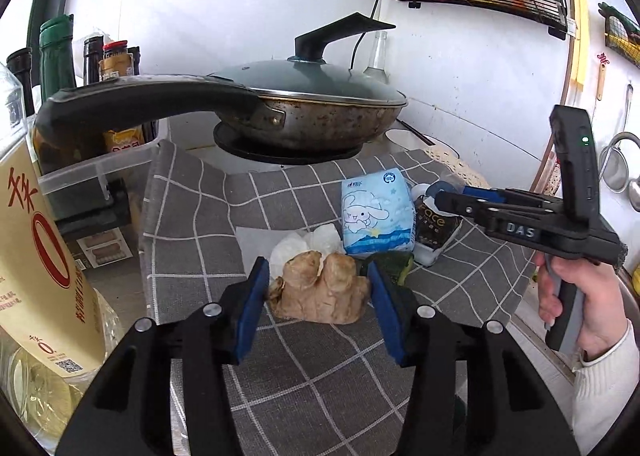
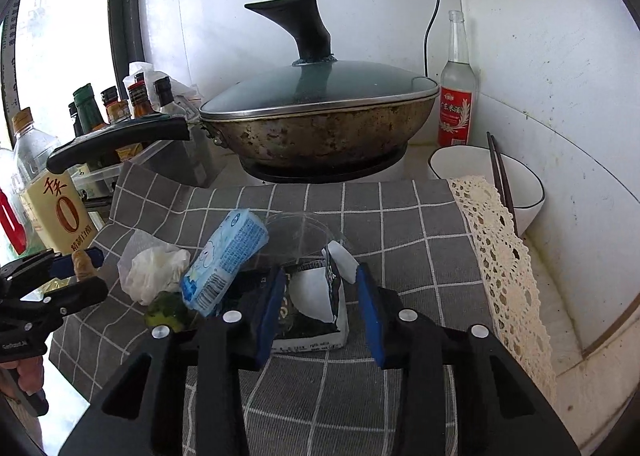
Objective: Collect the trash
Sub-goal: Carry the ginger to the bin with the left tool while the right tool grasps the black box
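Note:
A ginger root [image 1: 322,290] lies on the grey checked cloth [image 1: 192,223] between the fingers of my left gripper [image 1: 318,280], which is open around it. Behind it are crumpled white plastic [image 1: 304,242], a blue cartoon tissue pack [image 1: 376,211] and a green peel [image 1: 394,266]. My right gripper [image 2: 316,292] is open around a torn black-and-white packet [image 2: 316,304]; the packet also shows in the left wrist view [image 1: 434,225]. The tissue pack [image 2: 224,260], the plastic [image 2: 154,270], the peel [image 2: 168,314] and the ginger [image 2: 82,264] show in the right wrist view too.
A lidded wok [image 1: 316,111] sits on a burner behind the cloth. An oil bottle [image 1: 36,256] and sauce bottles [image 1: 112,63] stand left. A white bowl with chopsticks [image 2: 488,179], a clear bottle [image 2: 456,95] and lace trim [image 2: 500,256] are at right. A clear lid [image 2: 300,232] lies on the cloth.

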Available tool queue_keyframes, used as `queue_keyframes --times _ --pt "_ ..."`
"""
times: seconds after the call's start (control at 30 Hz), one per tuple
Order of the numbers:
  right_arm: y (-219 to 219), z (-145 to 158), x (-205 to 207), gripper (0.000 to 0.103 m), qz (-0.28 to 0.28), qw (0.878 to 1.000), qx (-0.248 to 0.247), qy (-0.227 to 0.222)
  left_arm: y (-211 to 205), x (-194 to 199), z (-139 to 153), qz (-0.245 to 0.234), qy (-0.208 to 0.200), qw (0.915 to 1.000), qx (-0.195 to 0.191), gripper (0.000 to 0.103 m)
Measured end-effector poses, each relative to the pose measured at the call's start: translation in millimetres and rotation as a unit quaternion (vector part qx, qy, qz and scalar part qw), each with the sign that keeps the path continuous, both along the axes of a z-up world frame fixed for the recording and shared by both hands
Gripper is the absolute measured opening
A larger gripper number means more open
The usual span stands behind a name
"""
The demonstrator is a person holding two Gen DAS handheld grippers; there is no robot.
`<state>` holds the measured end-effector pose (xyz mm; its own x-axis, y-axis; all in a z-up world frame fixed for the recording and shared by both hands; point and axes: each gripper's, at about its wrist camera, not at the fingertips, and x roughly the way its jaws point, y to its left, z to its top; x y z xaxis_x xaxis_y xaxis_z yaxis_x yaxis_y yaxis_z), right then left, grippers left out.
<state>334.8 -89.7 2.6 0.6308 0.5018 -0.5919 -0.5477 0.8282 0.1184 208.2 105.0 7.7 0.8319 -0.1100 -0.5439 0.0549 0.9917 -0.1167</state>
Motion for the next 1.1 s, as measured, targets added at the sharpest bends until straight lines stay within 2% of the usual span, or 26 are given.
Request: queue_keyframes --times 0.07,0.13,0.53,0.87,1.1 --pt "3 -3 3 0.008 -0.005 1.0 -0.01 0.0 1 -1 1 0.0 0.0 1.0 -0.003 0.053" --pt "3 -3 3 0.0 -0.01 1.0 -0.013 -0.006 1 -3 2 0.001 -0.002 1.0 -0.004 0.053" --pt "-24 46 -27 0.0 -0.029 0.998 0.004 -0.058 -13 -19 22 -0.009 -0.017 0.9998 -0.005 0.053" --pt "-58 83 -94 0.0 -0.029 0.995 0.006 -0.095 -53 -58 38 -0.038 -0.034 0.9987 -0.009 0.053" --pt "-82 86 -144 0.0 -0.029 0.994 -0.002 -0.102 -83 -90 23 -0.061 -0.025 0.9977 -0.019 0.053"
